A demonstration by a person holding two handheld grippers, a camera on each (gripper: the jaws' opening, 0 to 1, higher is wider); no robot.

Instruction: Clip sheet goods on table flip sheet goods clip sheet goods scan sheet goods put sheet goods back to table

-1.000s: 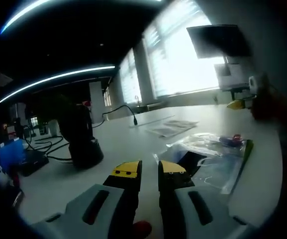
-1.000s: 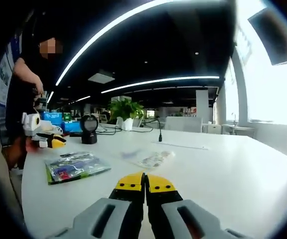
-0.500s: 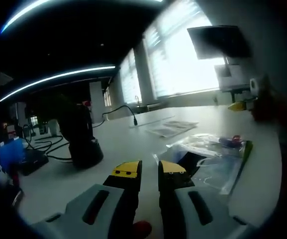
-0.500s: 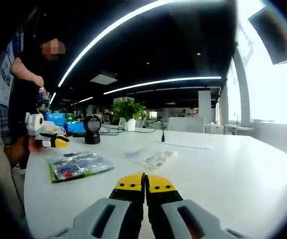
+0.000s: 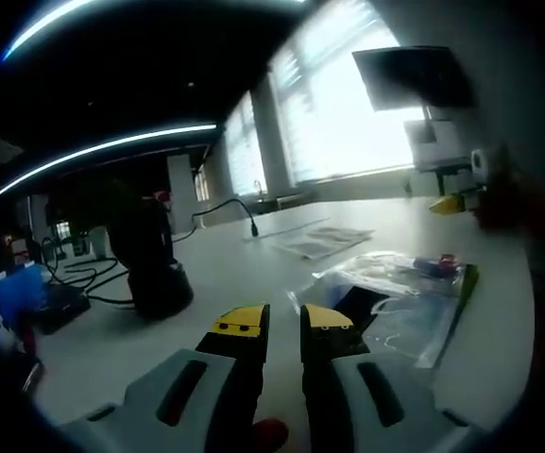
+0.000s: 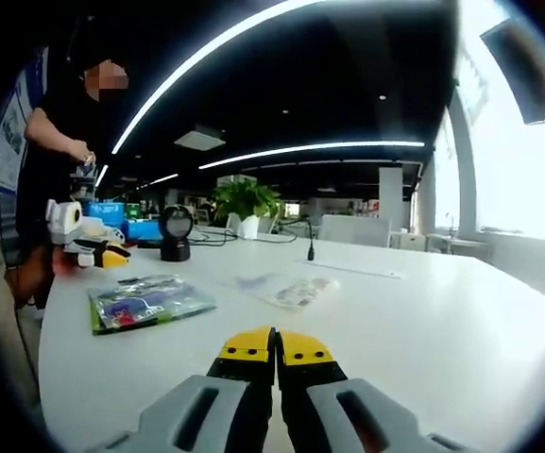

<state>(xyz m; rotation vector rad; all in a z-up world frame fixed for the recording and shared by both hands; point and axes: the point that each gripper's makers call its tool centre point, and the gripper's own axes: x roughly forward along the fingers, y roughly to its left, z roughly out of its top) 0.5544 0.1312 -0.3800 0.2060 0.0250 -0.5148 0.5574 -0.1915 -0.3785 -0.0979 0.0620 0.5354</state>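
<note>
Little has changed: the right hand-held gripper (image 6: 275, 347), pressed together, has edged closer to the packaged sheet goods (image 6: 147, 301) lying untouched on the tabletop (image 6: 442, 311); the left hand-held gripper (image 5: 282, 321) hovers slightly spread beside it.

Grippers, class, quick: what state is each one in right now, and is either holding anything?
Left gripper: slightly open, holding nothing.
Right gripper: closed, holding nothing.

Left tool (image 5: 282, 318) slightly parted just beside bagged sheet goods (image 5: 400, 297).
</note>
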